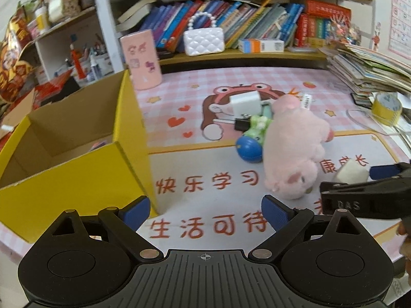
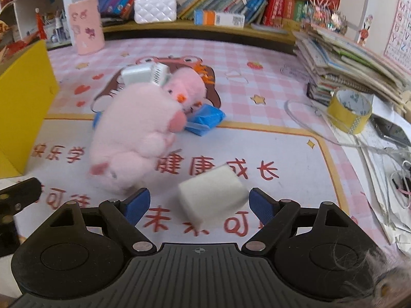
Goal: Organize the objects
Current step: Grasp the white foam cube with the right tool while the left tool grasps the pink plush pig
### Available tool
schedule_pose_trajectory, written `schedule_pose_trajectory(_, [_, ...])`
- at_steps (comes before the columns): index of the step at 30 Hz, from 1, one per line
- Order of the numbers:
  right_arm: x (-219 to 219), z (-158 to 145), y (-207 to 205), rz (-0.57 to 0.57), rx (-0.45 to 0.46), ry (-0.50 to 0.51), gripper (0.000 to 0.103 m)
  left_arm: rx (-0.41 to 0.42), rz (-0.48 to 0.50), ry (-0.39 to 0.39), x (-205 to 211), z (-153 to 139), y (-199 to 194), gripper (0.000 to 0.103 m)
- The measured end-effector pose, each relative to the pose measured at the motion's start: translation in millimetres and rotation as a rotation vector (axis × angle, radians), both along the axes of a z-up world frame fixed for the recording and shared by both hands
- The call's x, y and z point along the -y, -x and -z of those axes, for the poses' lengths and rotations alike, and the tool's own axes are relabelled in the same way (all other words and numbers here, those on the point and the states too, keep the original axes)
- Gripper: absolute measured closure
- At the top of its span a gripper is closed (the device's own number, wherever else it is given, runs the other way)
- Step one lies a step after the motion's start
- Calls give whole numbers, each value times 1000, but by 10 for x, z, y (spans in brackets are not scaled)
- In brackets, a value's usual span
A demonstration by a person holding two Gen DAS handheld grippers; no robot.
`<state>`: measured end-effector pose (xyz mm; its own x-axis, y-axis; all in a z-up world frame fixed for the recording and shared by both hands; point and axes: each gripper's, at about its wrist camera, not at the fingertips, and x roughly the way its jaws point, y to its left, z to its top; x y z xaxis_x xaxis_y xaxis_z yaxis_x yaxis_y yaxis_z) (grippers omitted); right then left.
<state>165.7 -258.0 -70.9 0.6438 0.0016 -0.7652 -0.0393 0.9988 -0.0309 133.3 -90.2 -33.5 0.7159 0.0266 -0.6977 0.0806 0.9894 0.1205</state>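
— Classification of premises?
— A home, specifically a child's study desk. Evidence: a pink checked desk mat (image 2: 257,51) printed with a cartoon figure and Chinese characters, a shelf of children's books (image 1: 231,18), a stack of workbooks (image 2: 346,59), and an alphabet chart (image 2: 400,20) on the wall.
— Further indicators?
— A pink plush toy (image 2: 136,133) and a toy handbag (image 1: 204,38).

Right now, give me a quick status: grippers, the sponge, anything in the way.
Left gripper open, empty. Right gripper open around white sponge block, not clamped. Pink plush pig between sponge and yellow box.
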Motion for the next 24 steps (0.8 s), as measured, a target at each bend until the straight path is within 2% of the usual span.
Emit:
schedule_pose_trajectory(3, [87, 45, -94, -3, -15, -19, 25, 10, 13, -4, 91, -13, -34, 8])
schedule_pose_trajectory(4, [121, 58, -122, -11, -22, -33, 42, 12, 18, 1, 116, -21, -53, 8])
schedule_pose_trajectory(7, [251, 0, -142, -7, -11, -108, 54, 21, 34, 18, 211, -40, -132, 8])
schedule_pose_trajectory(10, [389, -156, -92, 49, 76, -118, 56, 30, 58, 42, 316, -42, -214, 8])
schedule_pose_trajectory(13, [540, -276, -104, 90, 123, -126, 56, 36, 99, 50, 455, -24, -325, 8])
schedule_pose_trajectory(18, [736, -400, -131, 137, 145, -147, 56, 22, 164, 13, 715, 88, -542, 8])
schedule_pose_trajectory(24, [783, -440, -134, 157, 151, -130, 56, 10, 175, -6, 892, 219, -685, 9])
